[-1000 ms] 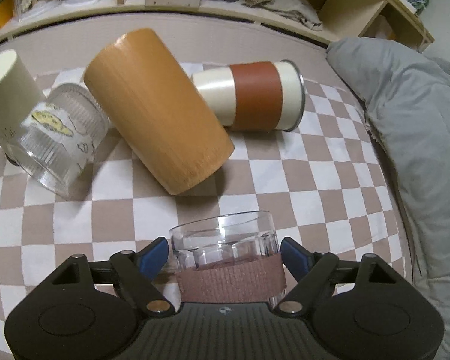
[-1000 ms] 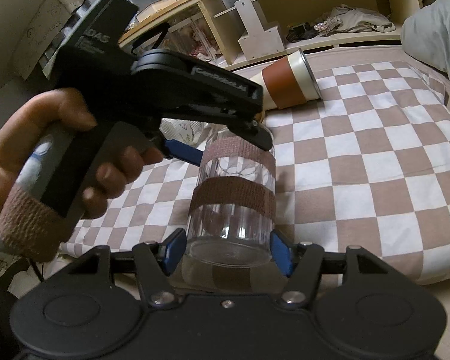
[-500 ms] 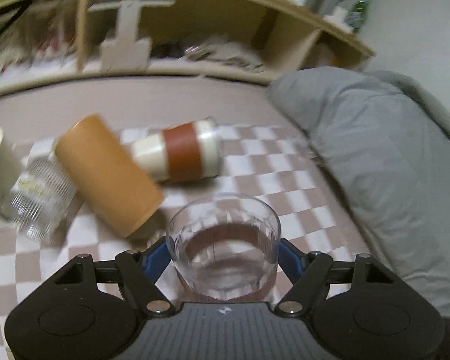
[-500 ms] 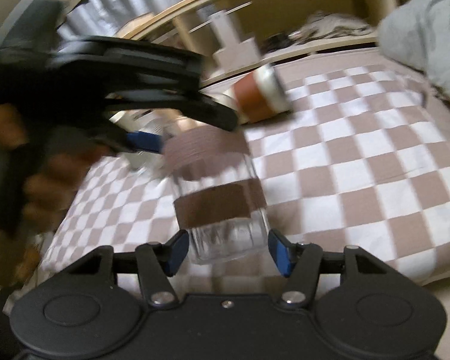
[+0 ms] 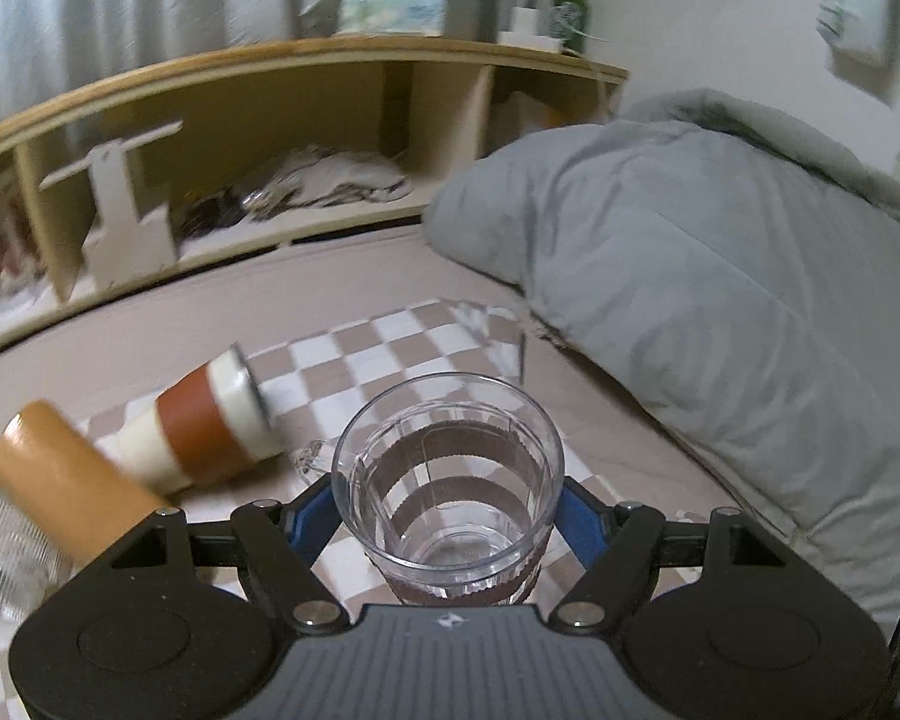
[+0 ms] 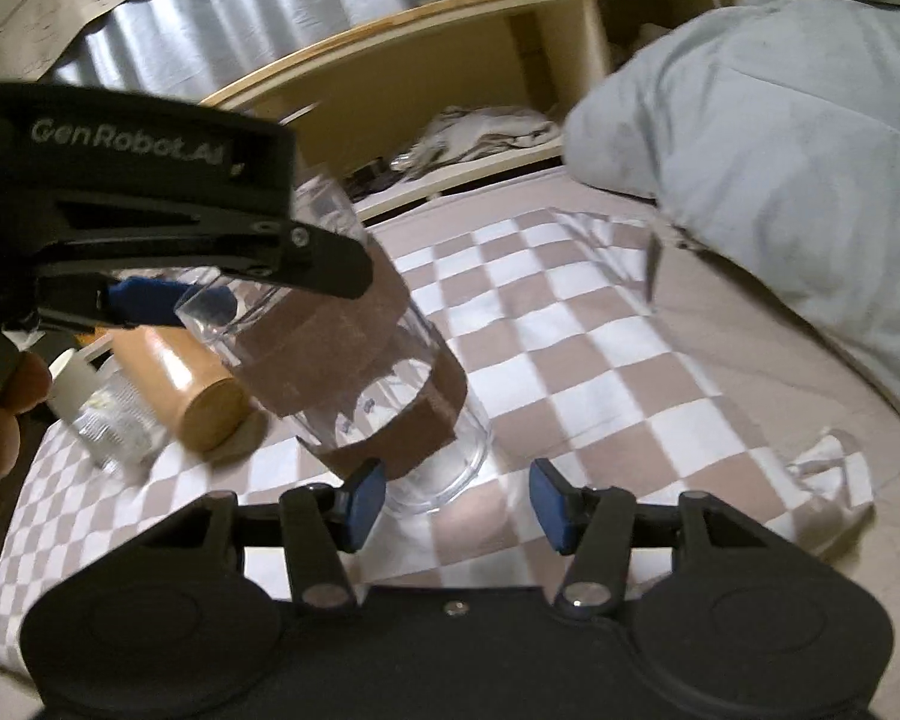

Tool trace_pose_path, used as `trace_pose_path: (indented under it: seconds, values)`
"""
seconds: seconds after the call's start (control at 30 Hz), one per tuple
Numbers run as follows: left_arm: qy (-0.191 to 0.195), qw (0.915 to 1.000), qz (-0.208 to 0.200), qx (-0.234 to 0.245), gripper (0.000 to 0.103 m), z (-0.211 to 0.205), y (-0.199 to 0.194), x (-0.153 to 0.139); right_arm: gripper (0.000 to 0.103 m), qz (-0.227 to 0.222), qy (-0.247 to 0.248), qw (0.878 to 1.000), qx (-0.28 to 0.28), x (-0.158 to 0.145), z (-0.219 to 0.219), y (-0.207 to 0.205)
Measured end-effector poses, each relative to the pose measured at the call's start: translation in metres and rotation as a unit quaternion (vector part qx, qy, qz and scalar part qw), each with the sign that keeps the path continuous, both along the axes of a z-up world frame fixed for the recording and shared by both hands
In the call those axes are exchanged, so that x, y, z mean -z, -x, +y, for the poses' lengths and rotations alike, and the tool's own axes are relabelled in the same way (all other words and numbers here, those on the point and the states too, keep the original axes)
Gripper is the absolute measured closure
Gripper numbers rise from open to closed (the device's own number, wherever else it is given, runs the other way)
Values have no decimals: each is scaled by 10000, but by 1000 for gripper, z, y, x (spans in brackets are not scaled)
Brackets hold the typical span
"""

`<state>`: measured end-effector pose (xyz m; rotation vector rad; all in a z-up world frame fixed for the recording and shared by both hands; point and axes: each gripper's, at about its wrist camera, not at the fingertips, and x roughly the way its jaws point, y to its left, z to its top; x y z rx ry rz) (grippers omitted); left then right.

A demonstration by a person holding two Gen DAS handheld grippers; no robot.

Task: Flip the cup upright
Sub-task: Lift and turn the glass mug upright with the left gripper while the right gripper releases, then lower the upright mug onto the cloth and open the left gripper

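Observation:
A clear glass cup [image 5: 450, 480] with two brown tape bands sits between the blue pads of my left gripper [image 5: 447, 510], which is shut on it near its rim. In the left wrist view I look down into its open mouth. In the right wrist view the same cup [image 6: 360, 372] is tilted, held above the checkered cloth [image 6: 600, 360] by the left gripper [image 6: 168, 300]. My right gripper [image 6: 456, 501] is open just below the cup's base, its pads apart from the glass.
A brown-banded white cup [image 5: 210, 432], an orange cylinder cup [image 5: 66, 492] and a ribbed clear cup [image 6: 114, 414] lie on the cloth at left. A grey duvet [image 5: 720, 300] is piled at right. A wooden shelf [image 5: 270, 138] runs along the back.
The left gripper has lifted and tipped the cup, mouth now toward its camera. The right gripper's pads have opened away from the cup's base.

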<state>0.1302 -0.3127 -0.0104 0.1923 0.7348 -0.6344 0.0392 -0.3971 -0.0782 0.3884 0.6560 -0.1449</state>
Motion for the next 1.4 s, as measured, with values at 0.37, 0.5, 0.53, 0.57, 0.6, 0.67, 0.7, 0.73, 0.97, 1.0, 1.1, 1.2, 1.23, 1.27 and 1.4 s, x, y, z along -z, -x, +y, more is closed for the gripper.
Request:
trace_pose_path:
  seconds: [0.37,0.5,0.53,0.57,0.6,0.67,0.7,0.73,0.97,1.0,1.1,1.2,1.23,1.27,1.4]
  values:
    - [-299,9990,-118,318,27,-39,13,18,51,299,-96,9969,720,11,-25,4]
    - [-377,9984,-174,377,27,-42,14,18,52,358,-269,9960,771,16,-33,4]
    - [-376,9984,-165,376,27,-42,14,18,52,357,-294,9959,775,17,-34,4]
    - [-338,9986,-137,380,26,-40,14,17,52,353,-302,9959,779,17,-34,5]
    - [-245,9989,-59,403,26,-38,14,16,52,352,-303,9959,779,17,-34,5]
    - [-58,9990,217,381,24,-32,11,13,52,359,-304,9958,780,16,-34,7]
    - [29,9990,277,351,22,-30,12,11,51,375,-286,9956,807,16,-34,7]
    - [87,9991,255,328,21,-27,13,9,50,386,-275,9953,841,16,-34,7]
    - [237,9994,-29,236,19,-5,24,-6,46,277,-273,9954,873,10,-33,15]
    - [264,9994,-46,216,19,-1,25,-8,45,228,-253,9958,854,7,-31,16]
    - [363,9992,-126,132,19,13,28,-15,42,45,-116,9964,840,-4,-27,24]
    - [471,9987,-187,20,19,30,31,-23,39,-68,11,9966,825,-15,-23,31]
    - [504,9985,-207,-22,18,36,32,-25,37,-116,29,9970,764,-19,-22,33]
    - [533,9983,-231,-63,18,42,33,-27,35,-166,67,9972,725,-24,-20,35]
    - [610,9973,-329,-233,15,71,41,-32,32,-286,480,9957,745,-41,-9,44]
